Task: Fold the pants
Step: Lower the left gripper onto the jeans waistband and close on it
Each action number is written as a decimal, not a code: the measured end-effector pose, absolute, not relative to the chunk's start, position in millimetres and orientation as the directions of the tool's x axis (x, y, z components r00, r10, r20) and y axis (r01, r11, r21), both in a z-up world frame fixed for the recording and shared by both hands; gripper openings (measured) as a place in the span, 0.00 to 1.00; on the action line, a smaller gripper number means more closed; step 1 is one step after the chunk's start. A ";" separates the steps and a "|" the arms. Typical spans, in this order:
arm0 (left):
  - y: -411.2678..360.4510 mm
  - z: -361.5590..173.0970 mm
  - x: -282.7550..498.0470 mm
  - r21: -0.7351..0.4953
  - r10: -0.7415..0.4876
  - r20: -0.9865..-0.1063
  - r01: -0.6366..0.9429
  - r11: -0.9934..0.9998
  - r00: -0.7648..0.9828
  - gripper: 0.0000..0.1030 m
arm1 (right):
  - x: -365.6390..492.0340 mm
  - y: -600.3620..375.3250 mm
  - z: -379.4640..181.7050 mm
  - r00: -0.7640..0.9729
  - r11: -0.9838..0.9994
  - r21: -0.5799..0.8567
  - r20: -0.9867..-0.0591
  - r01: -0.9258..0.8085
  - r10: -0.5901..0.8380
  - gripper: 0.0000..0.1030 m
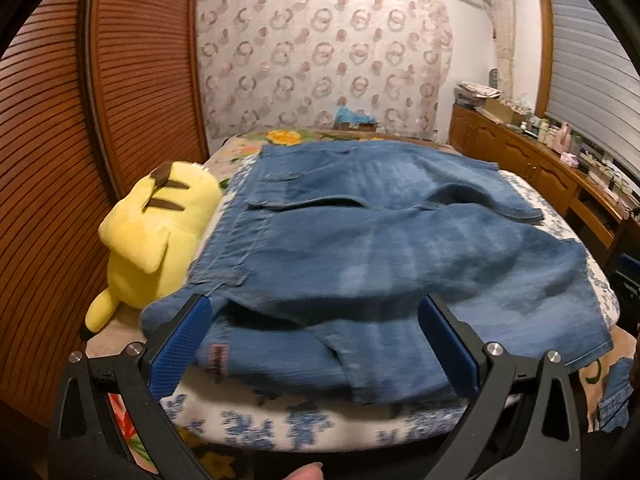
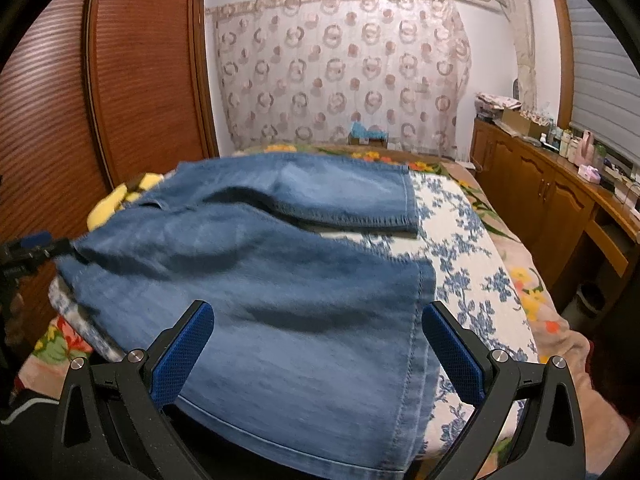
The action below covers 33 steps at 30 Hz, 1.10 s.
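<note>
Blue denim pants (image 1: 360, 240) lie spread across the bed, also seen in the right wrist view (image 2: 260, 280). My left gripper (image 1: 316, 312) is open with blue pads, at the near waist end beside a small pink label (image 1: 218, 358). My right gripper (image 2: 318, 320) is open over a pant leg, its hem edge (image 2: 420, 320) just inside the right finger. The other leg (image 2: 340, 196) lies farther back. The left gripper's tip (image 2: 36, 242) shows at the cloth's left edge in the right wrist view.
A yellow plush toy (image 1: 156, 236) lies at the pants' left on the bed. A blue-flowered white sheet (image 2: 472, 260) covers the mattress. A wooden louvred wardrobe (image 1: 100, 100) stands left; a wooden cabinet with bottles (image 2: 560, 184) right. A patterned curtain (image 1: 320, 60) hangs behind.
</note>
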<state>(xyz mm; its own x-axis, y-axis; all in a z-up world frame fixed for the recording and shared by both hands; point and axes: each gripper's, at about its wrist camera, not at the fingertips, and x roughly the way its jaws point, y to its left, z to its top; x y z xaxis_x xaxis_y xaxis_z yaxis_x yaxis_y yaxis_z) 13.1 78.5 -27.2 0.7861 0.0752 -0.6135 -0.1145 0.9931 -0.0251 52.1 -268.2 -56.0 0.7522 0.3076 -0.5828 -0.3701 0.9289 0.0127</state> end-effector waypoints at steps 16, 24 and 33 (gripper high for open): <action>153.9 -64.9 0.5 -0.110 0.098 -0.670 -0.228 0.967 0.736 0.75 | 40.2 -276.9 -57.6 0.706 0.946 -0.010 -0.668 -0.325 0.236 1.00; 161.2 -77.9 -0.6 -0.183 0.048 -0.690 -0.237 0.954 0.723 0.54 | 25.7 -286.0 -50.3 0.697 0.949 -0.012 -0.681 -0.315 0.223 1.00; 166.3 -84.3 7.2 -0.205 0.042 -0.702 -0.259 0.944 0.711 0.47 | 6.5 -296.7 -50.0 0.666 0.953 0.000 -0.715 -0.303 0.212 1.00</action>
